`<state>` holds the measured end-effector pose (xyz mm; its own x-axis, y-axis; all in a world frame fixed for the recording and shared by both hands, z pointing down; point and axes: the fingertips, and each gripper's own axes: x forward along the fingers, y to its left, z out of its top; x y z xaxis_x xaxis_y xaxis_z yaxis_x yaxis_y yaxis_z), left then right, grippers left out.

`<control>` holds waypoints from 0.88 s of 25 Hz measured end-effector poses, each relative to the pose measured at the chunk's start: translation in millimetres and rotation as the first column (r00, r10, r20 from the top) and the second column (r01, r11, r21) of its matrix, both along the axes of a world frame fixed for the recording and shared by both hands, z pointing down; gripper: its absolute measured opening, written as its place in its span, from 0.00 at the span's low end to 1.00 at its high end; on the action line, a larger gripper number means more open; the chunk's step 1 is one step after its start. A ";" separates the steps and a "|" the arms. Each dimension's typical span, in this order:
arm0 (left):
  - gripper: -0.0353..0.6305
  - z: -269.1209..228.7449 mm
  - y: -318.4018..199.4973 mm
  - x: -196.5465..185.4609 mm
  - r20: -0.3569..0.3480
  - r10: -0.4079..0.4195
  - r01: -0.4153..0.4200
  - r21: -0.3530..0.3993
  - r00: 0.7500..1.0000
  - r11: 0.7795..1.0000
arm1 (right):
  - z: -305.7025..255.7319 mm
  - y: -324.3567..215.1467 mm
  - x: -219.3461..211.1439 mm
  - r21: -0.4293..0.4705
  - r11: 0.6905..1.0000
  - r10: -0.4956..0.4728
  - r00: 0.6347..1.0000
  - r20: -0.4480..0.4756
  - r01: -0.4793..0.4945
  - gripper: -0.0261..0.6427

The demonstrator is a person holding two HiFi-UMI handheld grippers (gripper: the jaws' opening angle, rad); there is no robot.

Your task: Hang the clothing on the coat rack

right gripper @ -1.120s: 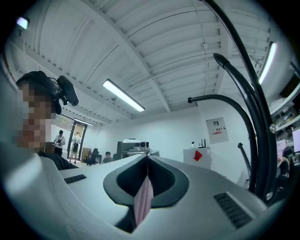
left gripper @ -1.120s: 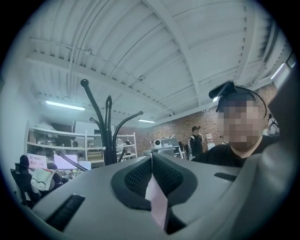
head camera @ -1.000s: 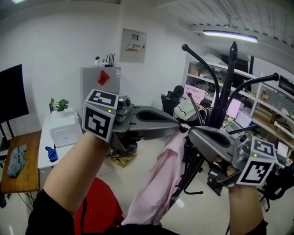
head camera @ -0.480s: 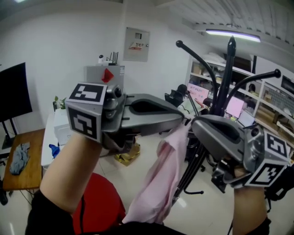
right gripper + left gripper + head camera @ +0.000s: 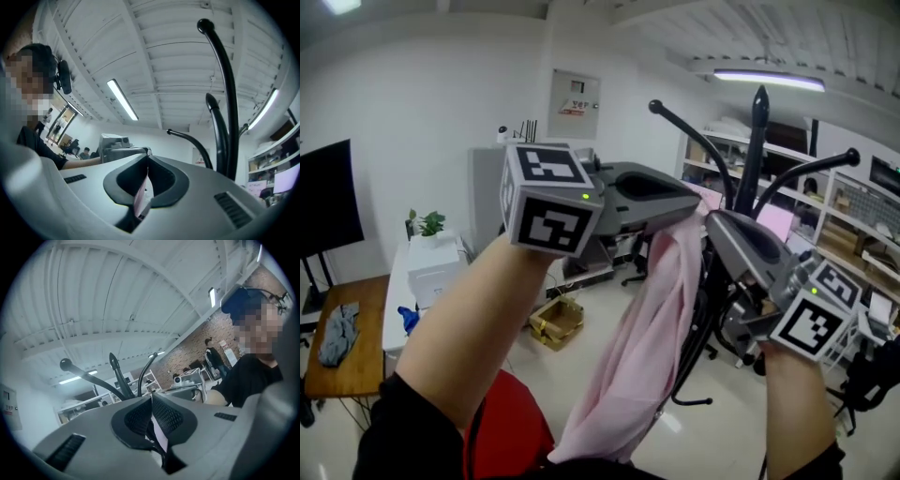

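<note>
**Left gripper** (image 5: 701,201): the jaws are closed on a fold of the pink shirt (image 5: 649,337). The left gripper view shows the fabric pinched between the pads.

**Right gripper** (image 5: 715,223): the jaws are likewise clamped on the shirt's upper edge, just beside the left grip.

**Shirt position:** Both grips sit at the top of the garment, so the body hangs free below them. The shirt is held raised in front of the black coat rack (image 5: 758,141), near its curved upper arm and ball-shaped hook tip (image 5: 655,106). It is not yet on any hook.

**Judged purpose:** Two grips set close together support the collar area, so it can be lifted over a hook tip.
</note>
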<state>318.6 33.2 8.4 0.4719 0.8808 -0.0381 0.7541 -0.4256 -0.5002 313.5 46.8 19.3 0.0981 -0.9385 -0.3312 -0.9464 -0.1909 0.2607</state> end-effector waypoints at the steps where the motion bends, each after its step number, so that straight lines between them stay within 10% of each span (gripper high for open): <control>1: 0.06 -1.2 3.0 8.0 -0.004 -0.006 0.006 0.008 1.000 1.000 | 0.7 2.0 8.0 -0.002 0.999 0.041 0.999 -0.022 -0.041 0.04; 14: 0.06 54.9 10.4 82.1 0.161 0.009 -0.007 -0.013 0.987 1.000 | 58.2 5.3 72.5 -0.180 0.955 0.236 0.971 -0.029 -0.238 0.05; 22: 0.06 96.7 18.6 81.8 0.289 0.113 -0.086 -0.105 0.951 0.991 | 84.9 14.1 70.2 -0.271 0.945 0.227 0.962 0.150 -0.181 0.05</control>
<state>400.4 51.9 105.0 0.3842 0.9232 0.0078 0.9025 -0.3738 -0.2138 383.7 61.0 104.2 0.3318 -0.9423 -0.0455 -0.9290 -0.3347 0.1580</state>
